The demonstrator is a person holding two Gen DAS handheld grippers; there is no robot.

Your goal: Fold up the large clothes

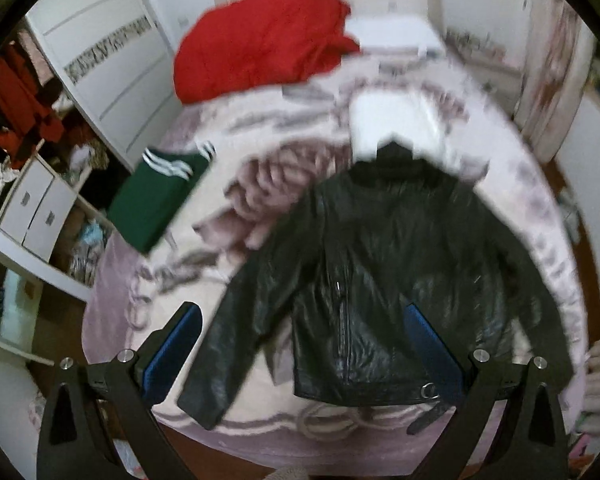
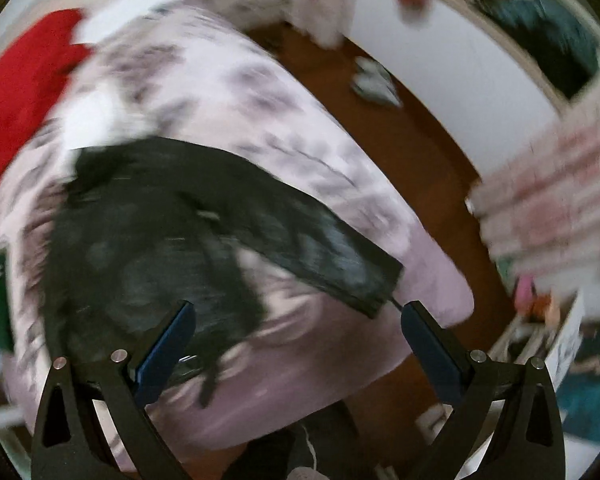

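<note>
A black leather jacket lies spread flat, front up, on the pink floral bedspread, sleeves out to both sides. My left gripper hovers open above its hem with nothing between its blue pads. In the blurred right wrist view the same jacket lies below, its right sleeve reaching toward the bed's corner. My right gripper is open above that sleeve's cuff, holding nothing.
A red garment is heaped at the head of the bed, a folded green striped garment lies near the left edge, a folded white item beyond the collar. White wardrobe stands left. Wooden floor and a sleeve are at right.
</note>
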